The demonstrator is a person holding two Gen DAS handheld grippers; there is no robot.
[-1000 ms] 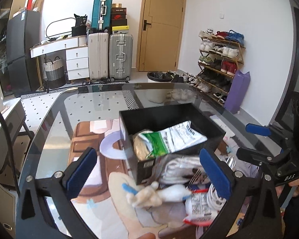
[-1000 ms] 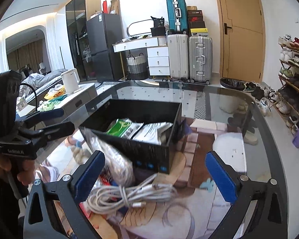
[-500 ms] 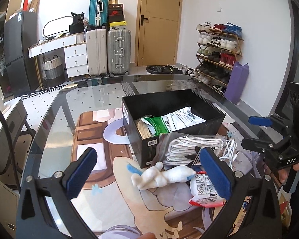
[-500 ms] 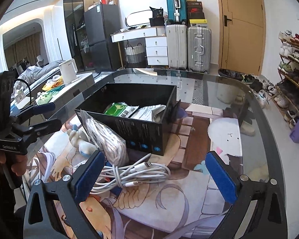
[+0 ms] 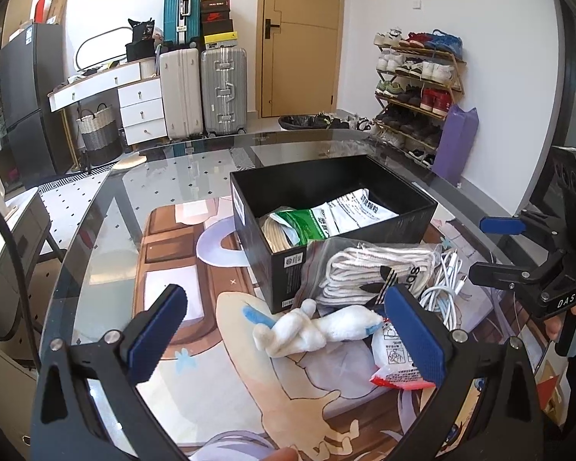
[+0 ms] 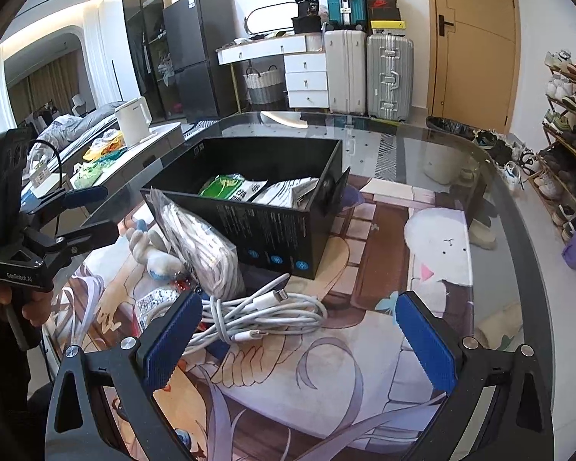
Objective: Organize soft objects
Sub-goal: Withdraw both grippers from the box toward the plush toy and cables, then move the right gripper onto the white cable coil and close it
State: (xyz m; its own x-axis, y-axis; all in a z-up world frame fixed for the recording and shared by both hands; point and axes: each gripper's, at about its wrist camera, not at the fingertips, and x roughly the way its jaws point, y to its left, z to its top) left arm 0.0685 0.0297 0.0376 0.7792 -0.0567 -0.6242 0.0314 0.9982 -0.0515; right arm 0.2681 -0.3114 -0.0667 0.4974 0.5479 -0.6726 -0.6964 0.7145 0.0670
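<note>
Soft plush toy lies on my glass worktop, just in front of the black box and touching the bagged socks leaning on the box's near wall. My left tool hangs above it, spread wide, holding nothing. My right tool is equally wide over the white cable bundle.

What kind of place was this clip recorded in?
Most likely a lived-in home, an open room near the entrance: a loaded shoe rack and suitcases stand by a door, and there is a fridge beyond the glass table.
</note>
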